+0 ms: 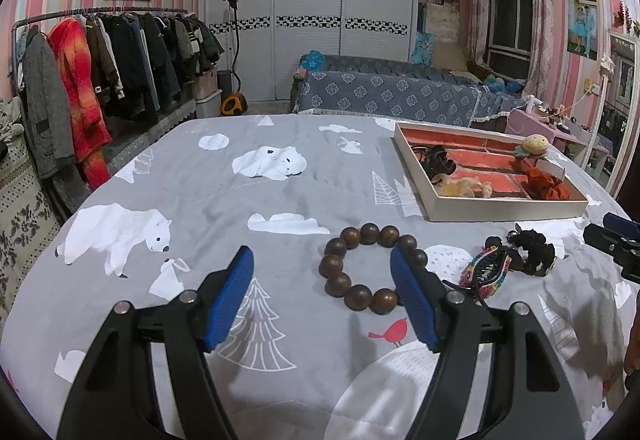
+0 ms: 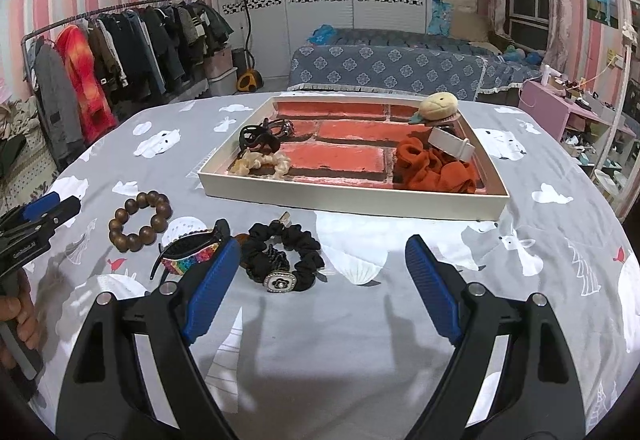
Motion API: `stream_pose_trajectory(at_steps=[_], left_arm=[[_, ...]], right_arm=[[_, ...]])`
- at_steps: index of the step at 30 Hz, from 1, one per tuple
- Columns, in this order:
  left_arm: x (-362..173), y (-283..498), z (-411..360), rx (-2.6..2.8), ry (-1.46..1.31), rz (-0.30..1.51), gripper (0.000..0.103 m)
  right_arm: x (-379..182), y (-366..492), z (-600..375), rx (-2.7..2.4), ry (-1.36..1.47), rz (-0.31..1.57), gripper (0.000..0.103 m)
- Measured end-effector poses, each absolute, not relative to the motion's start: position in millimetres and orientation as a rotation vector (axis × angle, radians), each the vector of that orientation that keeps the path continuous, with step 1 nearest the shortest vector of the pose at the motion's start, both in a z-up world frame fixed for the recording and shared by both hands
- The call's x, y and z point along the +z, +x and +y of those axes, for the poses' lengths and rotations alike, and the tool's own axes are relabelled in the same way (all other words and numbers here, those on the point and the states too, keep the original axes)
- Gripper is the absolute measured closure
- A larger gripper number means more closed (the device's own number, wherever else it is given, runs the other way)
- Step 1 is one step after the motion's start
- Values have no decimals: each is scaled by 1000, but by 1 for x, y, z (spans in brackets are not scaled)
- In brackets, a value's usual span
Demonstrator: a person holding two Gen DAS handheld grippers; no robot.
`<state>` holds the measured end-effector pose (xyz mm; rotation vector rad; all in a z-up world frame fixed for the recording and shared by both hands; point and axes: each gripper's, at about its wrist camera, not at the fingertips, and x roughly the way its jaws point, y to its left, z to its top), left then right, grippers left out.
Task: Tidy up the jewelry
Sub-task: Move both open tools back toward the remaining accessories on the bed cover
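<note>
The wooden bead bracelet (image 1: pixel 368 267) lies flat on the gray bedspread (image 1: pixel 240 207), just ahead of the left gripper (image 1: pixel 322 298), whose fingers are spread wide and hold nothing; its right blue pad (image 1: pixel 412 300) overlaps the bracelet's near edge. Beside the bracelet lie a rainbow hair claw (image 2: pixel 192 252) and a black scrunchie (image 2: pixel 288 258). The right gripper (image 2: pixel 320 280), also wide open and empty, has the scrunchie just past its left finger. Beyond sits the tray (image 2: pixel 352 199), holding an orange scrunchie (image 2: pixel 436 167).

We see even indoor light, soft shadows on bedspread (image 1: pixel 280 199), heavy fisheye warp w/ dark corners, sharp focus.
</note>
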<state>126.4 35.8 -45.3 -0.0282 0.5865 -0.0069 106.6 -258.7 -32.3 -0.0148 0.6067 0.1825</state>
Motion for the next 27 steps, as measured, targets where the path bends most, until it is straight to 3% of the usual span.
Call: stream_pose_trajectory(at_steps=[15, 23, 27], left_arm=[[-48, 131, 38, -5, -25, 595, 33], [-48, 132, 38, -3, -28, 595, 33], [-47, 132, 39, -4, -29, 597, 33]], right_arm=[[-32, 110, -251, 197, -26, 619, 24], [-33, 113, -247, 212, -28, 629, 40], [-33, 114, -244, 224, -31, 632, 40]])
